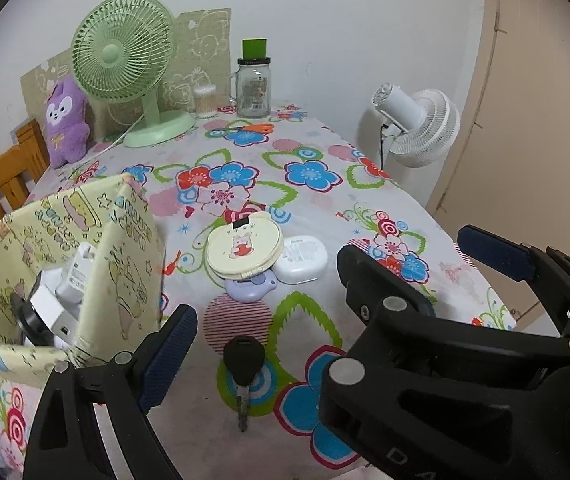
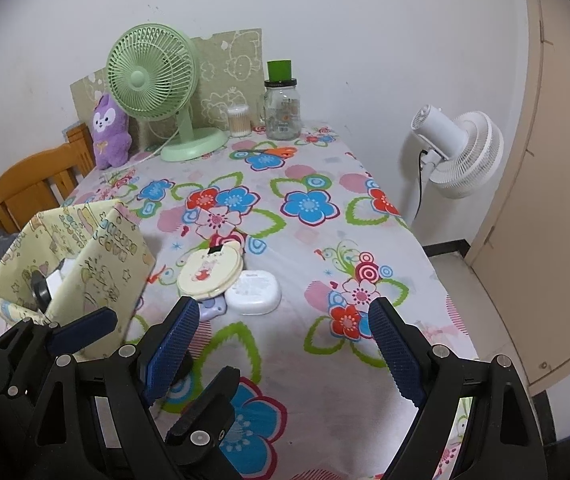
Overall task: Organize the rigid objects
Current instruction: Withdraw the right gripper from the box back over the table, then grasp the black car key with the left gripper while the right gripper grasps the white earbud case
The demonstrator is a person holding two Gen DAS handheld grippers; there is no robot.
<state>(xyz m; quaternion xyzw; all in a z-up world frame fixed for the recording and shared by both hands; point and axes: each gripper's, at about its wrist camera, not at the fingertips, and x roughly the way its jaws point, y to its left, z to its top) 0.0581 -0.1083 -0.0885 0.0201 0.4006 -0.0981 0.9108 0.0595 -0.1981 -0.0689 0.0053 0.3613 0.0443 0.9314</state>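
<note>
A black key [image 1: 243,356] lies on the flowered tablecloth [image 1: 365,208], between the fingers of my open left gripper [image 1: 281,340]. Beyond it, a cream round compact [image 1: 245,248] rests on a lilac piece [image 1: 249,290], beside a white rounded case [image 1: 303,260]. At the left, a yellow fabric box [image 1: 125,248] holds a white charger [image 1: 75,276] and a black round part [image 1: 31,320]. My right gripper [image 2: 285,316] is open and empty, low over the cloth, short of the white case [image 2: 253,292]. It overlaps the left gripper and hides most of that gripper's right finger.
At the back stand a green desk fan [image 1: 125,52], a purple plush [image 1: 65,120], a glass jar [image 1: 253,88], a cotton swab tub [image 1: 205,100] and orange scissors [image 1: 253,128]. A white floor fan [image 1: 417,124] stands off the table's right edge. Wooden chair [image 1: 1,184] at the left.
</note>
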